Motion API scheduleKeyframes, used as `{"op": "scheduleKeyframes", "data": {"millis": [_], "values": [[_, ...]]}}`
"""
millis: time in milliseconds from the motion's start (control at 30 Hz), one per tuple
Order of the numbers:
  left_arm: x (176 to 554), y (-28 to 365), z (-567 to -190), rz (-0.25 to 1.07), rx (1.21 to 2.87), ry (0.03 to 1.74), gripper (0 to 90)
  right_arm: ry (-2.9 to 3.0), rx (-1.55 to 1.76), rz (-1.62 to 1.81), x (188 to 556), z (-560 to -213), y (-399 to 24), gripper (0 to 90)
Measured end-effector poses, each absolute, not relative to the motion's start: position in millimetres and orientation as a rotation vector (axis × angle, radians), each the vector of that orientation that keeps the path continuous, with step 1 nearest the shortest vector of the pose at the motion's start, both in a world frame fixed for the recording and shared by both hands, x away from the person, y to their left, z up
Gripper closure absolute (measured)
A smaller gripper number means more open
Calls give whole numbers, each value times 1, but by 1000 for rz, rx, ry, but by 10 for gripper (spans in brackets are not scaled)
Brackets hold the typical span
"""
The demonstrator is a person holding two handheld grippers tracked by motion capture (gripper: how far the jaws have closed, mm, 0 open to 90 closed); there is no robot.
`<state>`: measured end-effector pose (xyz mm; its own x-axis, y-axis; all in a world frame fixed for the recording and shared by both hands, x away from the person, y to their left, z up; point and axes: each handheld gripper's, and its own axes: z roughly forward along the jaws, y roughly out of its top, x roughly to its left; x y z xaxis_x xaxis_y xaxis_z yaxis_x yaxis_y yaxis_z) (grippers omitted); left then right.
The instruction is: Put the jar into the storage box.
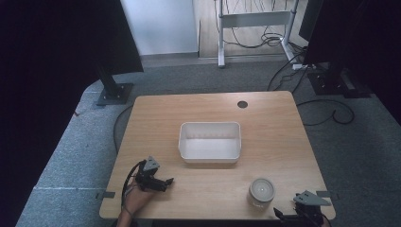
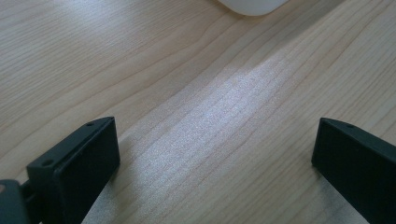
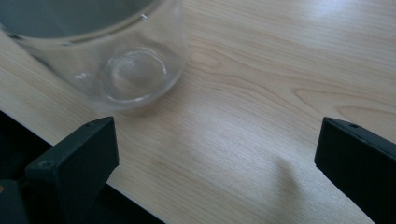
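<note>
In the high view, one white bin [image 1: 210, 142] sits empty near the middle of the table [image 1: 274, 123], and one glass [image 1: 261, 191] stands near the front edge, well apart from the bin. The right gripper [image 1: 283, 215] hangs at the front right corner, just beside the glass and not touching it. The left gripper [image 1: 166, 181] rests at the front left, held in a hand [image 1: 137, 198], pointing toward the middle of the table. A small dark hole [image 1: 242, 104] marks the far side of the tabletop. In the left gripper view, the two black jaws stand wide apart with bare wood between them; a white corner of the bin [image 2: 254, 5] peeks in at the top edge. In the right gripper view, the jaws also stand wide apart and hold nothing; the glass [image 3: 100, 51] lies ahead and off to the left of the gap, not between the jaws, with the table edge close by. As a judgement, the work has barely begun: the glass is not yet gripped, and if it is meant for the bin, both the pick-up and the carry remain. Count: one glass, one bin, two grippers.
</note>
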<state>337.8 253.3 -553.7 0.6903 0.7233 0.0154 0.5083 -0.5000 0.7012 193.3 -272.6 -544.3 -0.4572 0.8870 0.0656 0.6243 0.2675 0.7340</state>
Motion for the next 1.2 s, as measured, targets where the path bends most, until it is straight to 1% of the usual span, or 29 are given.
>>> {"op": "scheduleKeyframes", "data": {"millis": [667,1200], "values": [[338,254,-554,404,2216,935,6,2228,1233,1110,189,-529,-249,0],[338,254,-554,404,2215,936,6,2256,1151,1157,196,-521,-231,0]]}}
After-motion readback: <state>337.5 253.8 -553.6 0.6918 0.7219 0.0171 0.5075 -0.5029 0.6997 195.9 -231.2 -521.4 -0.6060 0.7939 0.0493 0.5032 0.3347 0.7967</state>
